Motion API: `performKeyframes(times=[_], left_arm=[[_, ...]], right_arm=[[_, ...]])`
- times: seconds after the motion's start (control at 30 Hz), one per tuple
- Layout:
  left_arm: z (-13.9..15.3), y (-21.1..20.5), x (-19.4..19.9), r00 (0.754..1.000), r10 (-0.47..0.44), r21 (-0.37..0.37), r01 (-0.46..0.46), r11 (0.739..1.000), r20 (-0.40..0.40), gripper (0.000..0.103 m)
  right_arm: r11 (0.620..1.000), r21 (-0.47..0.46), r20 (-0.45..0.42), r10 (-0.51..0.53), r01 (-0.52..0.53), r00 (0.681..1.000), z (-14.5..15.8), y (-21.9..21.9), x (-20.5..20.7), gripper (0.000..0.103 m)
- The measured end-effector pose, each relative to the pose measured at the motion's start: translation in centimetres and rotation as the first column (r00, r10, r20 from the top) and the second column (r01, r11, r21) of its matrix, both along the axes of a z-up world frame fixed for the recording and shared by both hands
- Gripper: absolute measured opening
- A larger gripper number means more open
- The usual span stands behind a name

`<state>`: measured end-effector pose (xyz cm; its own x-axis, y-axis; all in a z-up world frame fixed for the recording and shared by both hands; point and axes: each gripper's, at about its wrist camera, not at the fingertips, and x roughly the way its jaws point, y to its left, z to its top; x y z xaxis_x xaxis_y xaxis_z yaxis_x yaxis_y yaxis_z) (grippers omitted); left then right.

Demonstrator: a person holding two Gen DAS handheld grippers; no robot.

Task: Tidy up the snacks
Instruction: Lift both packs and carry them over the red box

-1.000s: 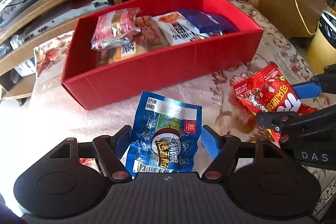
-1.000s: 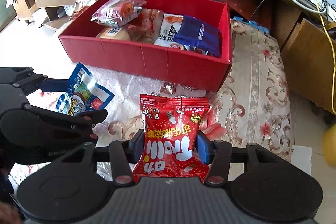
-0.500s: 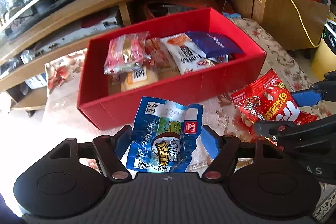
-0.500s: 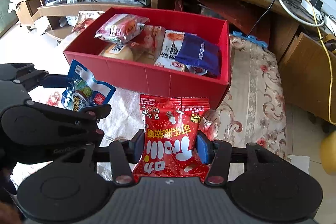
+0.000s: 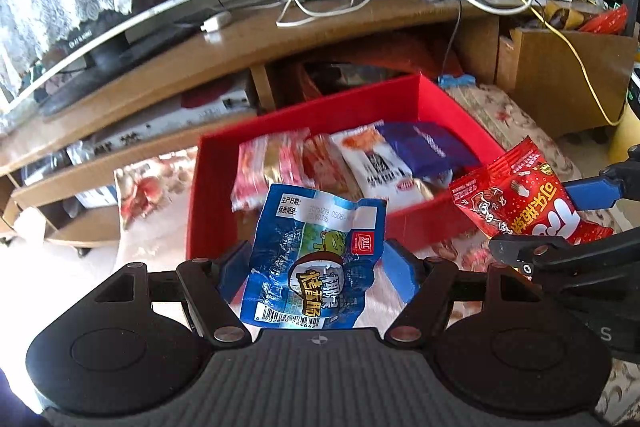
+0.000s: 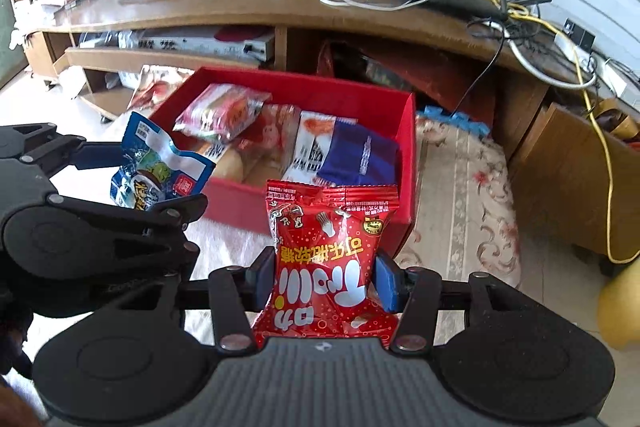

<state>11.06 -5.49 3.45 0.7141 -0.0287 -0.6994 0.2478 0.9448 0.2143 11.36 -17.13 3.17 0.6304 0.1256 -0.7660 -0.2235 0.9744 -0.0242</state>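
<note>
On the left, the left gripper (image 5: 316,267) grasps a crinkled blue snack packet (image 5: 310,259) by its lower edges, raised just in front of the red box (image 5: 204,211); its floppy top could catch the near wall and slip. On the right, the right gripper (image 6: 326,281) pinches a puffy red candy bag (image 6: 328,251) above the box's near right corner, where an early release would drop it onto the floral rug (image 6: 460,195).

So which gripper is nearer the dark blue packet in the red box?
Right. The right gripper, shut on the red candy bag, is directly in front of the dark blue packet; the left gripper, holding the blue sausage packet, faces the box's other end.
</note>
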Motion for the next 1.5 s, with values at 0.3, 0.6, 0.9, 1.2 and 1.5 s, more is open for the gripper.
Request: performKeyframes(times=[0.3, 0.6, 0.9, 1.2, 1.5], left_arm=[[1.7, -0.8, 2.2, 0.998, 0.014, 0.019, -0.016, 1.0, 0.066, 0.076], [2.8, -1.1, 4.8, 0.994, 0.035, 0.022, -0.038, 0.999, 0.101, 0.076], [3.0, -1.1, 8.0, 0.992, 0.065, 0.017, -0.067, 0.998, 0.105, 0.076], [1.1, -1.0, 11.5, 0.996, 0.091, -0.023, -0.09, 0.996, 0.013, 0.076], [-0.7, -0.8, 12.7, 0.993, 0.114, -0.022, -0.115, 0.993, -0.043, 0.075]], right_arm=[[0.999, -0.031, 0.075, -0.034, 0.036, 0.997, 1.8, 0.1, 2.0, 0.048], [0.998, -0.032, 0.117, -0.05, 0.054, 0.992, 3.0, 0.0, 4.8, 0.048], [0.998, -0.02, 0.127, -0.053, 0.056, 0.991, 3.1, 0.1, 8.4, 0.048], [0.998, 0.006, 0.068, -0.058, 0.058, 0.996, 1.2, -0.3, 11.9, 0.048], [0.998, 0.016, 0.014, -0.053, 0.053, 0.998, -0.5, -0.4, 13.7, 0.048]])
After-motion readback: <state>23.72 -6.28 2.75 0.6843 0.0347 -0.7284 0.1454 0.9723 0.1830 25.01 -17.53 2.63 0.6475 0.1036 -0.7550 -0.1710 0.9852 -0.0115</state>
